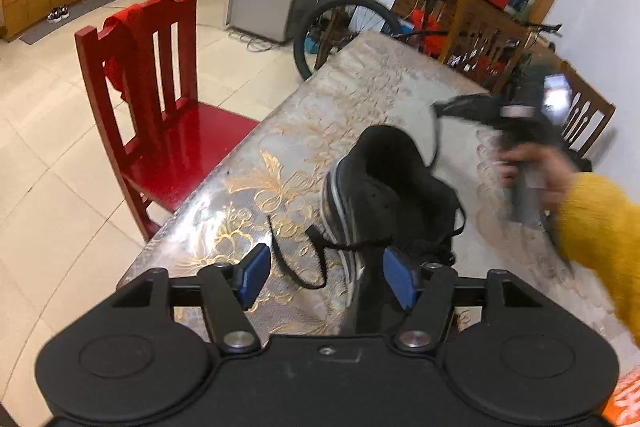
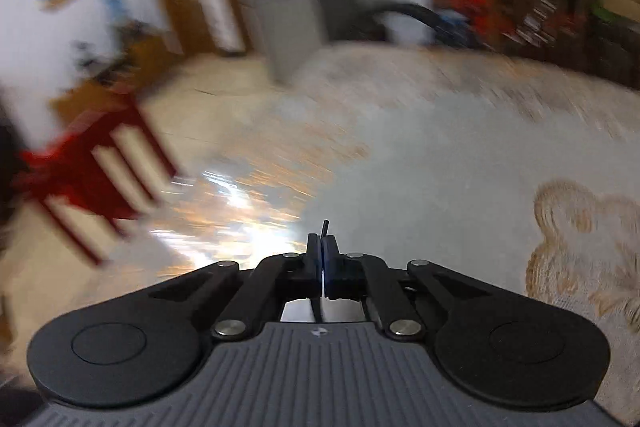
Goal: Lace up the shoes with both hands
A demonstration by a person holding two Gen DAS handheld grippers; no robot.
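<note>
Right wrist view, right gripper point(image 2: 322, 247) pinching lace point(image 2: 325, 227), background blurred

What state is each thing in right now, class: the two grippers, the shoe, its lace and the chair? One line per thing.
Left gripper: open, pads either side of the shoe's near end.
Right gripper: shut on a thin black lace end.
Shoe: on the table, opening gaping, unlaced.
Lace: loose, trailing on the table.
Red chair: upright, red cloth over its back.
</note>
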